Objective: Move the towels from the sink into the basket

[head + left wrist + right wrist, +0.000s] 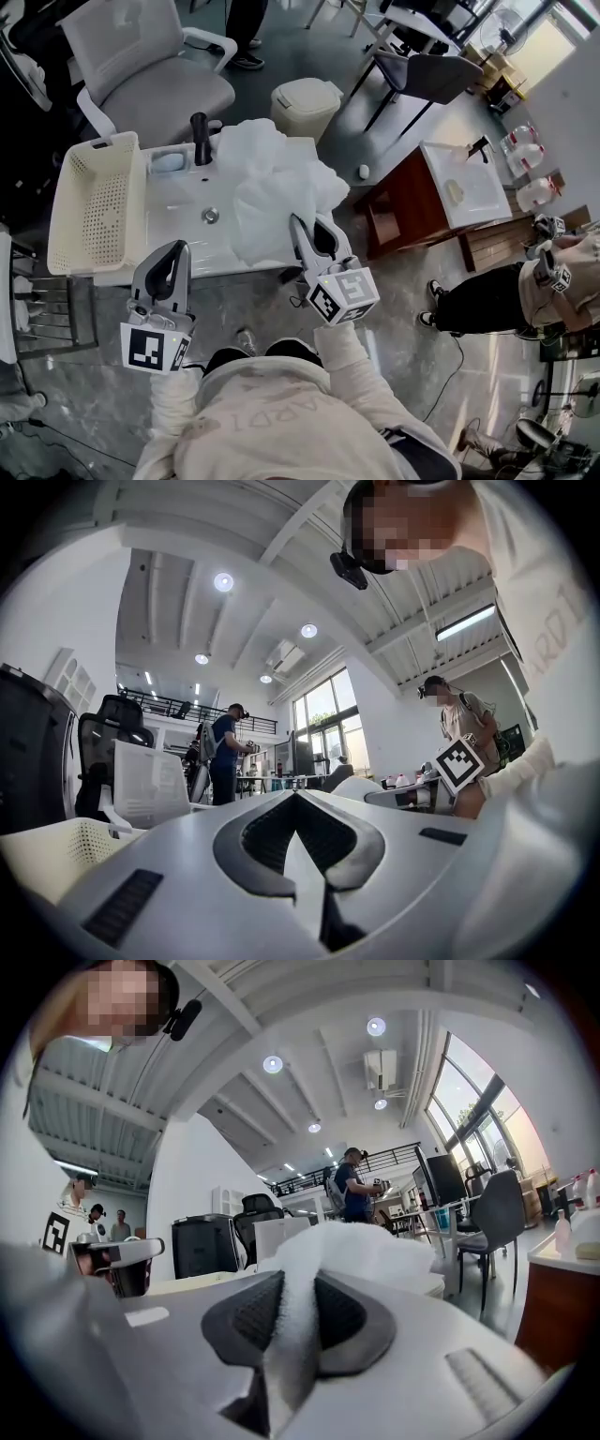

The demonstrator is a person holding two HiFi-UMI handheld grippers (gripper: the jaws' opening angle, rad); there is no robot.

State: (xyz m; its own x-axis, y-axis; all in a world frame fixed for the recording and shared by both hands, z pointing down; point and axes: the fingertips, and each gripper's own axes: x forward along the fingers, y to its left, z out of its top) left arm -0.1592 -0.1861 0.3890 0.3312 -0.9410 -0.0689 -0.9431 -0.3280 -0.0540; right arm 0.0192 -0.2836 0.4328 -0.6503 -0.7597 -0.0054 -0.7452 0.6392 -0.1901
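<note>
All towels lie at the sink; the basket at nine o'clock is empty. The right gripper pinches one; the left gripper is closed, empty.

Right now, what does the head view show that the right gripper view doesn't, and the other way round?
Only the head view: the basket left of the sink, the tap and a lidded bin. Only the right gripper view: the white towel pinched between the jaw pads, the ceiling lights and a person in blue. Both: the right gripper and that towel.
</note>
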